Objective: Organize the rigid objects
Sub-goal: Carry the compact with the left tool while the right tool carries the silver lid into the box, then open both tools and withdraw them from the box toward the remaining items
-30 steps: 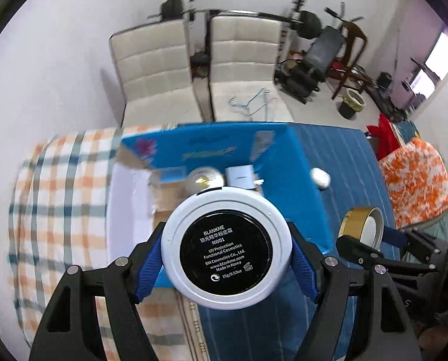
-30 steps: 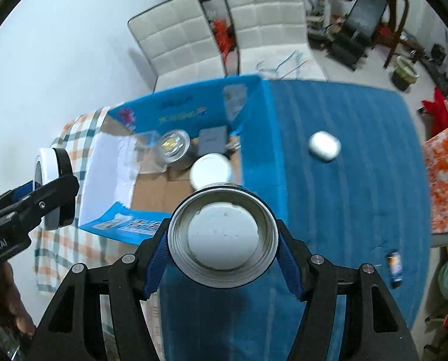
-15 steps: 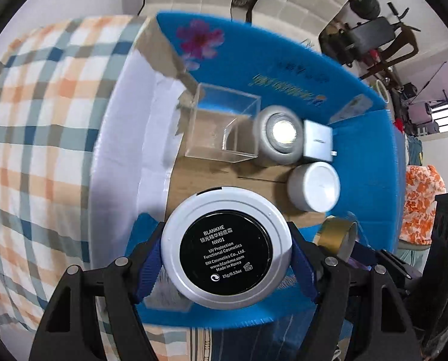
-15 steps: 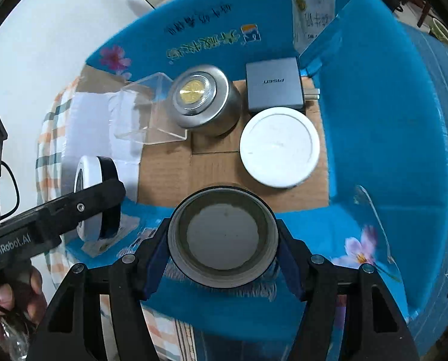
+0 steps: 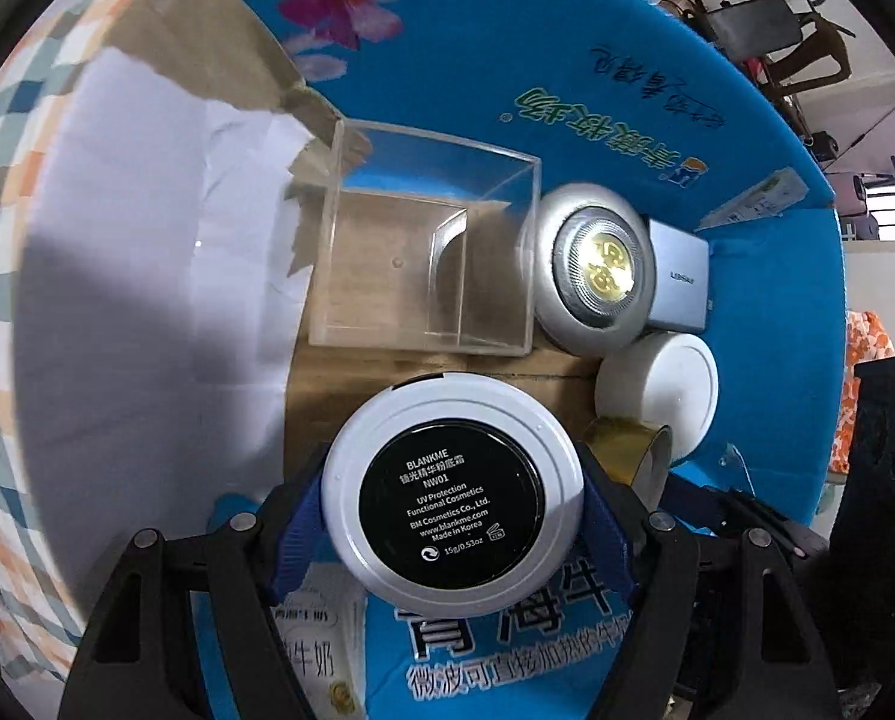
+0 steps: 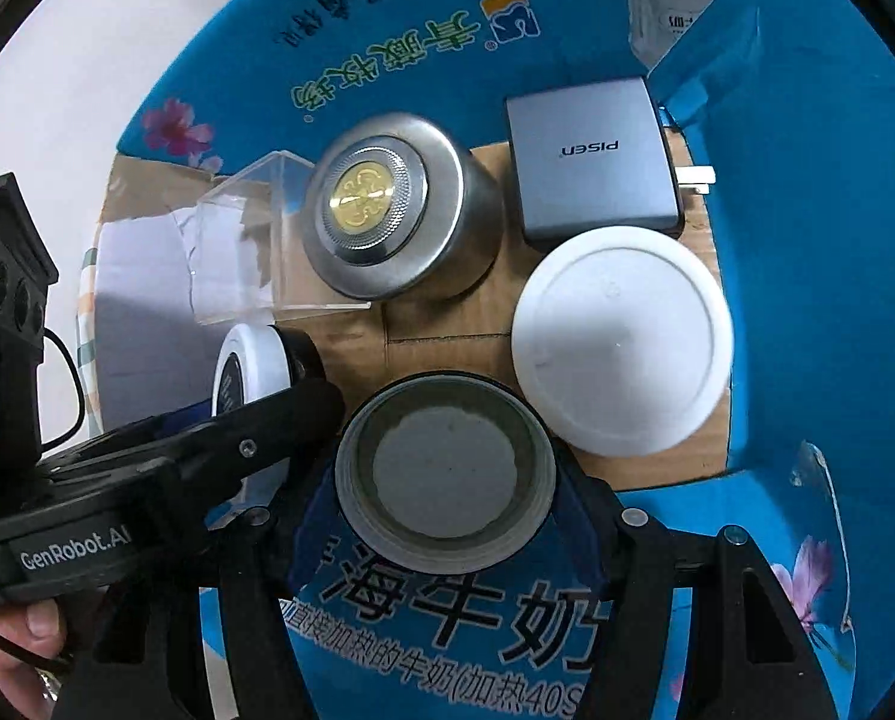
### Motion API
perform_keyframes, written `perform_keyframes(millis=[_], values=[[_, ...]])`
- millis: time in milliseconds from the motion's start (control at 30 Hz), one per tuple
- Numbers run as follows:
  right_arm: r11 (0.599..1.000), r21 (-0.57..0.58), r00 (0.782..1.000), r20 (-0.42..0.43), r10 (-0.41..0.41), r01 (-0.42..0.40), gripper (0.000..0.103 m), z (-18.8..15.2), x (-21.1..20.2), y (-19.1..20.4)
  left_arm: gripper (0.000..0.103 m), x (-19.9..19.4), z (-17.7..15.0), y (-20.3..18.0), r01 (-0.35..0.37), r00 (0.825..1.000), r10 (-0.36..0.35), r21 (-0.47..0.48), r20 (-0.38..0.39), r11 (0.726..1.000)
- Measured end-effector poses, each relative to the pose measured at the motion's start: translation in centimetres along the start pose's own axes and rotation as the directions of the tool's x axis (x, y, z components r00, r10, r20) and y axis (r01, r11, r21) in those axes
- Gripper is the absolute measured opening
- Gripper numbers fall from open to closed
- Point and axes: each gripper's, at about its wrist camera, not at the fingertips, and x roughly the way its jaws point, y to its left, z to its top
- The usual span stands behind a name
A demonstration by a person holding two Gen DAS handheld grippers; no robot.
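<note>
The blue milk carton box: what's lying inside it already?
On its cardboard floor: a clear acrylic box, a silver tin, a grey Pisen charger and a white round lid. The held items hide the floor nearest the cameras.

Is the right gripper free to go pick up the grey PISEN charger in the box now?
Probably not: the right gripper is shut on a tape roll. The charger itself lies uncovered.

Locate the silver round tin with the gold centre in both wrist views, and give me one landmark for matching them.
Left wrist: the silver round tin sits right of centre, between the clear acrylic box and the grey charger.
Right wrist: the tin is above centre, left of the charger.
Shared landmark: the white round lid, just below the charger in both.
</note>
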Motion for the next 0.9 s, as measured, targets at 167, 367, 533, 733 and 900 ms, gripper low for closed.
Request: perform_keyframes(millis=[167, 367, 533, 733, 900], values=[[1.000, -0.009, 1.000, -0.009, -0.023, 0.023, 0.080, 0.4, 1.0, 0.4, 0.073, 0.8, 0.3, 1.2, 0.018, 0.999, -0.019, -0.035, -0.039, 0.999], [0.998, -0.014, 0.998, -0.012, -0.057, 0.057, 0.087, 0.6, 0.8, 0.3, 0.090, 0.5, -0.1, 2.2, 0.049, 0.998, -0.051, -0.060, -0.039, 0.997], [0.988, -0.059, 0.990, 0.018, -0.142, 0.142, 0.098, 0.0, -0.9, 0.8, 0.097, -0.4, -0.7, 2.1, 0.031, 0.999, -0.032, -0.049, -0.022, 0.998], [0.959, -0.109, 0.963, 0.097, -0.253, 0.263, 0.103, -1.8, -3.7, 1.4, 0.103, -2.5, -1.8, 1.2, -0.029, 0.999, 0.030, -0.019, 0.032, 0.999], [0.950, -0.130, 0.956, 0.120, -0.269, 0.283, 0.103, -3.7, -5.5, 2.1, 0.103, -5.6, -3.3, -1.3, -0.174, 0.976, 0.165, 0.056, 0.142, 0.983]])
